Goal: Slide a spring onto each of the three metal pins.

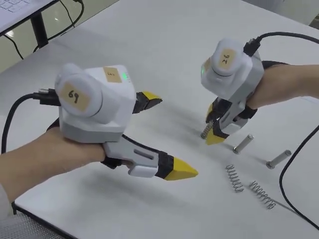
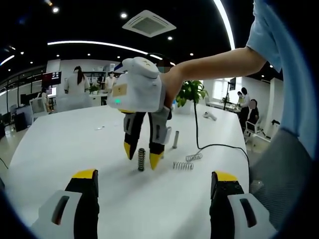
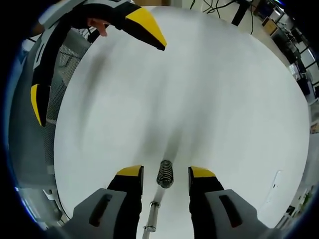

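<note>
Left gripper [image 1: 167, 134] held near level by left hand [image 1: 50, 159], jaws spread wide, right gripper [image 1: 213, 128] just beyond its tips, pointing down, jaws parted a little, right hand [image 1: 276, 87] clasped behind it, forearms bare

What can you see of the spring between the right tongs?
The spring is a dark grey wire coil standing upright on the white table. It sits between the yellow tips of the right tongs, which are open, with a gap on each side. Whether anything is inside the coil cannot be told.
</note>
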Demonstrator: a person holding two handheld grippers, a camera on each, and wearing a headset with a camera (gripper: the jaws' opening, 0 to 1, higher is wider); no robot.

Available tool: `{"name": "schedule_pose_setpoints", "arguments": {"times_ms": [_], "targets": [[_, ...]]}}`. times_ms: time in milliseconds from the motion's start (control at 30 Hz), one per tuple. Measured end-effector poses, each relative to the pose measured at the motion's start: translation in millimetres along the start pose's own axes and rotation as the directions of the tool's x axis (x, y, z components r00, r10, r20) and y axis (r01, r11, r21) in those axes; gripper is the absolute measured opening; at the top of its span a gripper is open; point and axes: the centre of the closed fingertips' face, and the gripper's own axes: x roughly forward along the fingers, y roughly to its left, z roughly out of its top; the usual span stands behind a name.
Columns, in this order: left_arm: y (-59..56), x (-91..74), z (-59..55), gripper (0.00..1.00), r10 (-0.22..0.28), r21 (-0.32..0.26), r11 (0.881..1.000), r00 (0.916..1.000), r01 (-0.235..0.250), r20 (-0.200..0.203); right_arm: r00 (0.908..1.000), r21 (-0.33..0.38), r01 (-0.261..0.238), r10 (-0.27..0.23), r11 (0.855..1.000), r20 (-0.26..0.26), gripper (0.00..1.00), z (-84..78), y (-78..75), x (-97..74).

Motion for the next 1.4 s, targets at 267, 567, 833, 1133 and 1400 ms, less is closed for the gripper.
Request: {"name": "schedule_pose_setpoints", "arguments": {"times_ms": [267,567,833,1133,1400], "targets": [[-0.2,-0.4,0.5,0.91,0.002,0.001,1.000,1.0000,-0.002,0.002,0.9985,0.018,0.024,-0.025,1.000,0.048,0.58,6.2,-3.9,0.1],[-2.1,-1.5,1.4,0.91,0.000,-0.004,1.000,1.0000,0.000,0.006,0.9932,0.050,0.050,-0.055,0.997,0.103,0.82,10.6,-2.0,-2.9],[-4.9,-2.6,3.6,0.91,-0.005,-0.017,1.000,0.9998,0.005,0.017,0.9781,0.066,0.106,-0.116,0.992,0.173,1.00,18.1,-3.9,-5.6],[-2.3,-8.1,3.9,0.91,0.010,-0.019,1.000,0.9998,-0.009,0.018,0.9661,0.111,0.115,-0.137,0.987,0.219,1.00,20.7,1.9,-8.9],[-3.6,-10.1,7.4,0.90,0.007,-0.009,1.000,0.9998,-0.007,0.018,0.9481,0.153,0.125,-0.163,0.980,0.273,1.00,20.1,5.5,-18.4]]}}
